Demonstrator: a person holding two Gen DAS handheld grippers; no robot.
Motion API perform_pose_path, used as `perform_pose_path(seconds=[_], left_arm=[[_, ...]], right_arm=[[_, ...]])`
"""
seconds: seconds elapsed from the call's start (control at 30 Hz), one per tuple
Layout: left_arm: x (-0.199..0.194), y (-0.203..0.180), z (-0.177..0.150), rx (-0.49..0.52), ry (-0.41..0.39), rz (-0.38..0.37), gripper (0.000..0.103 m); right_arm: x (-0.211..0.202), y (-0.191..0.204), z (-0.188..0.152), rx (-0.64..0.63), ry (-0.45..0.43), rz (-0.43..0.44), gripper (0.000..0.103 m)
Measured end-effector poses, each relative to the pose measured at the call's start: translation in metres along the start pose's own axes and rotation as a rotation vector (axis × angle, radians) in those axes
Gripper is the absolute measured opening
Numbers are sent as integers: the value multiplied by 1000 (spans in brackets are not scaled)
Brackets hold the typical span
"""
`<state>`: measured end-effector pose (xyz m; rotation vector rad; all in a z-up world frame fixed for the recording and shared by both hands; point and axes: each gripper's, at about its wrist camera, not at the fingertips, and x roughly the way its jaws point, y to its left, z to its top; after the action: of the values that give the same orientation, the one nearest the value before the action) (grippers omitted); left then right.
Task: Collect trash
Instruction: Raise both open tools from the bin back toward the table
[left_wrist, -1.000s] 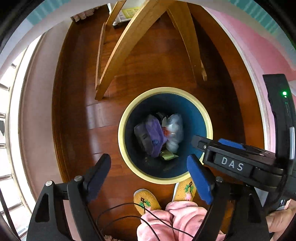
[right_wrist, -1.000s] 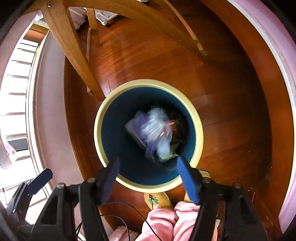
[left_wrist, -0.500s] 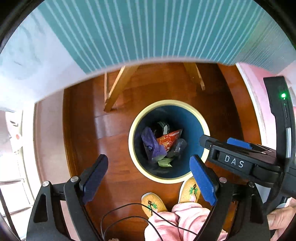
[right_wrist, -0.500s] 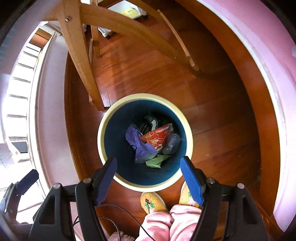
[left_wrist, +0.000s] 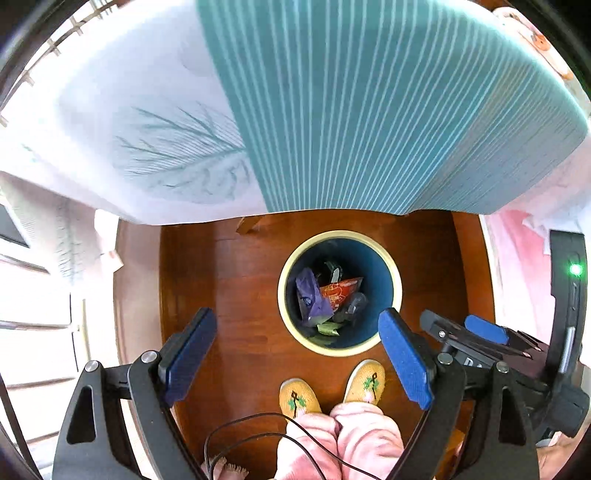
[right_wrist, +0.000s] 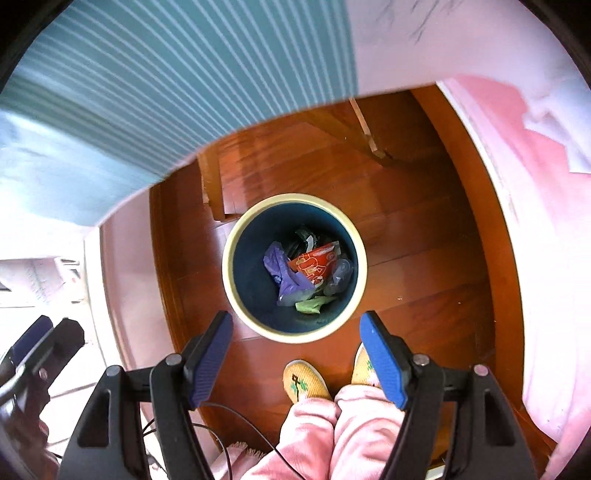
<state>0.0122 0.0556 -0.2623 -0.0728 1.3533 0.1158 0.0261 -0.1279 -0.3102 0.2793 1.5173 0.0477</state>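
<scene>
The bin stands on the wood floor, well below and ahead of both grippers, and holds the collected trash: a purple bag, a red wrapper, a green scrap and some clear and dark plastic. A second ago the bin filled far more of each view and a pale bag showed blurred over its mouth in the right view; now the load lies settled and the bin looks smaller. Both grippers have risen, and the striped cloth of the bench has come into the top of both views. Judgement: the drop into the bin is done and the hands are returning toward bench height, presumably for further items.

Left gripper: jaws wide, nothing between the pads, touching nothing. Right gripper: jaws wide, having opened slightly further within the last second; empty, clear of the bin rim. The right gripper's body shows just right of the left one in the left view.

Below the grippers stand yellow slippers and pink trouser legs, just short of the bin.
</scene>
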Motion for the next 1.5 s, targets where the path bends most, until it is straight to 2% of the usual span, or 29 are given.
perform_pose_path(seconds=[0.23, 0.4, 0.6, 0.8, 1.07, 1.27, 1.5], left_arm=[[-67, 3, 1, -22, 3, -7, 87], [-117, 7, 5, -24, -11, -24, 87], [-171, 15, 15, -26, -83, -14, 87], [-223, 21, 25, -69, -155, -41, 87], [-267, 18, 52, -97, -263, -3, 87], [-288, 13, 74, -112, -313, 9, 87], [-304, 12, 100, -147, -348, 43, 87]], right_arm=[[-69, 1, -10, -23, -19, 21, 72], [-124, 10, -15, -89, -66, 37, 72], [-173, 23, -15, -168, -113, 45, 72], [-218, 37, -5, -220, -183, 68, 72], [-262, 41, 22, -242, -279, 123, 72], [-282, 47, 45, -285, -349, 162, 72], [-299, 47, 72, -329, -386, 187, 72]])
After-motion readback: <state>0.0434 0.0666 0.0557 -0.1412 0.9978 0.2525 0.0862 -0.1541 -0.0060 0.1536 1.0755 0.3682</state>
